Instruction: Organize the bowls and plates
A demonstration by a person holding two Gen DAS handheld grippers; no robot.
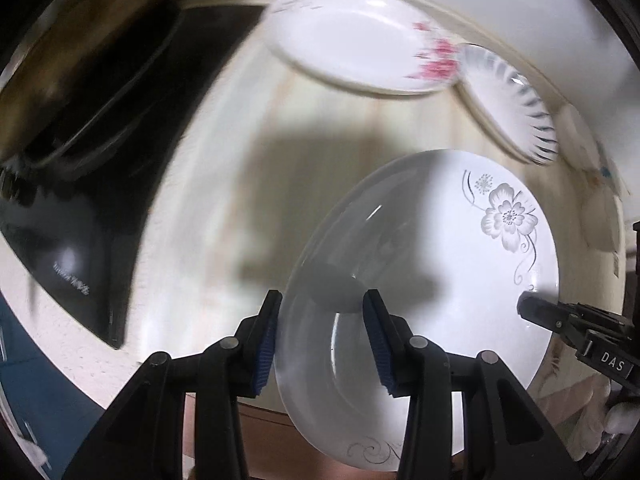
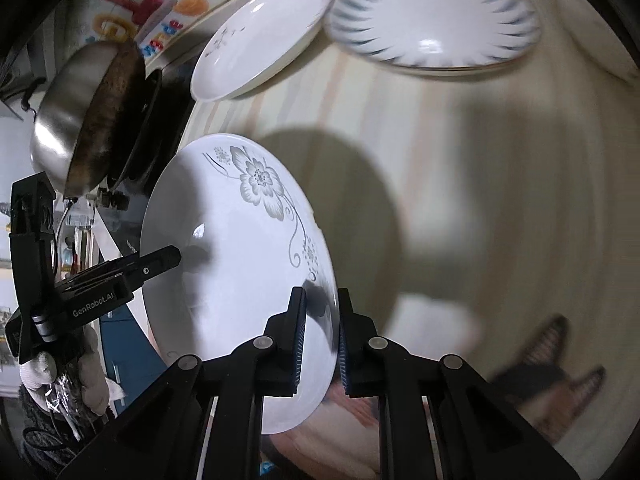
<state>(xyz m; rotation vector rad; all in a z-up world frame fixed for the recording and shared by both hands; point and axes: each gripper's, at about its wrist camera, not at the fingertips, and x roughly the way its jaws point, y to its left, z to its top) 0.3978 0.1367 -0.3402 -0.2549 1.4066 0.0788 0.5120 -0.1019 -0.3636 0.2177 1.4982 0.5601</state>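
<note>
A white plate with a grey flower print [image 1: 460,240] is held in the air above the counter, tilted. My left gripper [image 1: 322,336] is shut on its rim, one finger on each face. My right gripper [image 2: 322,336] is shut on the opposite rim of the same plate [image 2: 240,248]. The right gripper's fingertip shows in the left wrist view [image 1: 532,306], the left gripper's in the right wrist view [image 2: 168,258]. A white plate with pink flowers [image 1: 352,40] [image 2: 256,36] and a blue-striped plate [image 1: 516,104] [image 2: 432,16] lie on the counter beyond.
A pale wood-grain counter [image 2: 460,180] runs under the plates. A black cooktop [image 1: 100,160] lies at the left with a steel wok [image 2: 80,112] on it. A wall with fruit stickers [image 2: 160,4] backs the counter. A dark slipper-like shape [image 2: 552,356] shows at lower right.
</note>
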